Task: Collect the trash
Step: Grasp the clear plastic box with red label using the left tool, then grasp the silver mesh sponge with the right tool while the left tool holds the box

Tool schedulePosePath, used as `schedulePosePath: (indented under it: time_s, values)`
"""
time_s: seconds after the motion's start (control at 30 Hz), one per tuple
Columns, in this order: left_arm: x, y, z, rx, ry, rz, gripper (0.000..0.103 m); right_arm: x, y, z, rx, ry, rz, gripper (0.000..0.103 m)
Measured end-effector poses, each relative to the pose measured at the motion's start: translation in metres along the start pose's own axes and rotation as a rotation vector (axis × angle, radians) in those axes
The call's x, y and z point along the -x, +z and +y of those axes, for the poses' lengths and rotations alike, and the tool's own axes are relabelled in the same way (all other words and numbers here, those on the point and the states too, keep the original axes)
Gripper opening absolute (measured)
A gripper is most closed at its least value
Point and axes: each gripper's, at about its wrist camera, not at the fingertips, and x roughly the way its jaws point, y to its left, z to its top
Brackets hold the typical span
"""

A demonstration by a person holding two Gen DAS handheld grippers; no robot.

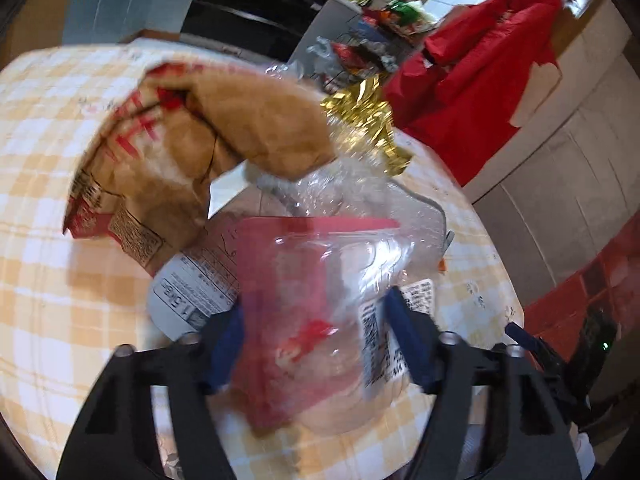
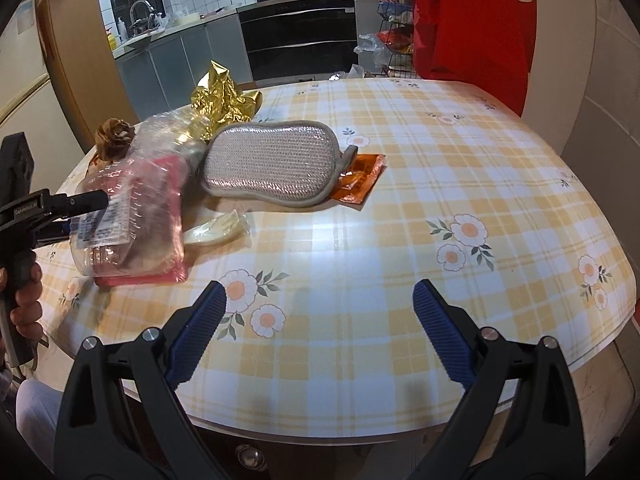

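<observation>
My left gripper (image 1: 316, 336) is shut on a clear plastic bag (image 1: 320, 288) with red print and a white label, held just above the checked table (image 1: 48, 280). The same bag (image 2: 132, 220) shows in the right wrist view, at the left gripper's tip (image 2: 100, 201). Behind it are a brown paper bag (image 1: 192, 152), gold foil wrapper (image 1: 368, 120) (image 2: 224, 96), a grey mesh sponge (image 2: 268, 160), an orange sachet (image 2: 358, 178) and a pale wrapper (image 2: 216, 230). My right gripper (image 2: 320, 320) is open and empty over the near table (image 2: 440, 160).
A red garment (image 1: 480, 80) hangs past the table's far edge, beside a wire rack of packets (image 1: 368, 40). An oven (image 2: 300, 32) and kitchen counter (image 2: 168, 28) stand behind the table. A brown crumpled ball (image 2: 114, 136) lies at the table's left edge.
</observation>
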Motion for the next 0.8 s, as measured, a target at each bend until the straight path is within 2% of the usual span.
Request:
schedulePosePath:
  time_s: [0.1,0.17,0.3,0.47,0.67,0.73,0.8]
  values:
    - [0.017,0.000,-0.010,-0.024,-0.011,-0.015,0.048,0.001,0.005,0.002,0.023,-0.006,-0.012,0.093]
    - [0.031,0.000,-0.018,-0.054,-0.012,-0.040,0.046,0.001,0.012,0.003,0.052,-0.011,-0.024,0.093]
    - [0.057,-0.002,-0.032,-0.101,0.001,-0.093,0.045,-0.003,0.027,0.005,0.126,-0.033,-0.040,0.093]
    - [0.096,-0.004,-0.035,-0.080,-0.002,-0.199,0.045,-0.017,0.050,-0.002,0.153,0.000,-0.054,0.093]
    - [0.135,-0.013,-0.018,-0.024,0.102,-0.316,0.045,-0.057,0.069,-0.001,0.121,0.089,-0.022,0.093]
    - [0.140,-0.016,-0.013,-0.011,0.129,-0.331,0.045,-0.072,0.073,0.002,0.106,0.111,-0.009,0.089]
    - [0.142,-0.021,-0.009,-0.004,0.160,-0.335,0.045,-0.087,0.079,0.001,0.083,0.123,-0.004,0.079]
